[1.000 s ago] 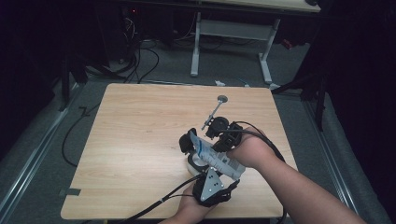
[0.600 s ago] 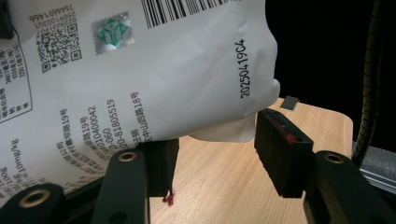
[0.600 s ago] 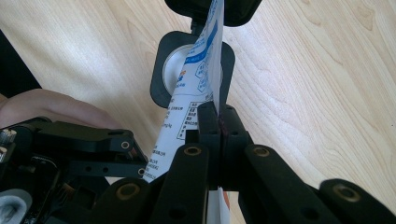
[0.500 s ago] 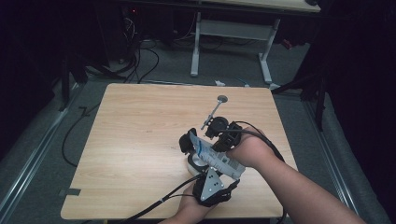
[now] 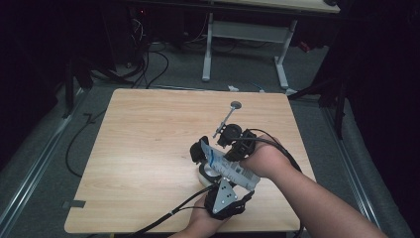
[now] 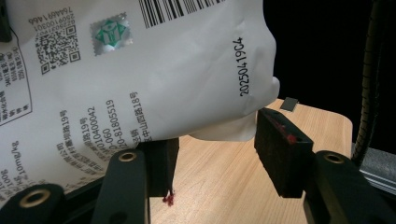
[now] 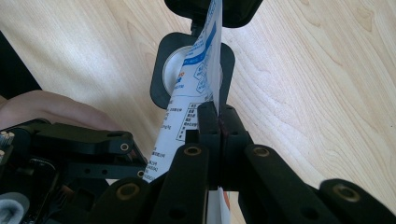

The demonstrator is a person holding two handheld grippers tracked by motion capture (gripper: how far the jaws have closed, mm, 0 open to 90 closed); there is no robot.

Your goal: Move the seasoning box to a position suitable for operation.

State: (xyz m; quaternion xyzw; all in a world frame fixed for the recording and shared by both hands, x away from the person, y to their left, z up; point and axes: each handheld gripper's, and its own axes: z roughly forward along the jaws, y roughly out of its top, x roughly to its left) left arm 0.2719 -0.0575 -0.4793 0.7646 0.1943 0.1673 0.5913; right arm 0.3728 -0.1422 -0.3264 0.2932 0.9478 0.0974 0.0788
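Near the lower centre of the high view, a white printed pouch (image 5: 229, 167) is pinched at its flat edge by the right gripper (image 7: 218, 122), jaws pressed together. The left gripper (image 6: 212, 154) is spread, its pads not seen pressing on the pouch, which lies against one jaw. The pouch could be torn or spilled if the edge is pulled hard over the black-rimmed cup (image 7: 173, 70) beneath.

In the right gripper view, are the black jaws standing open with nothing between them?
No, the right gripper has its jaws pressed together on the flat edge of the white printed pouch.
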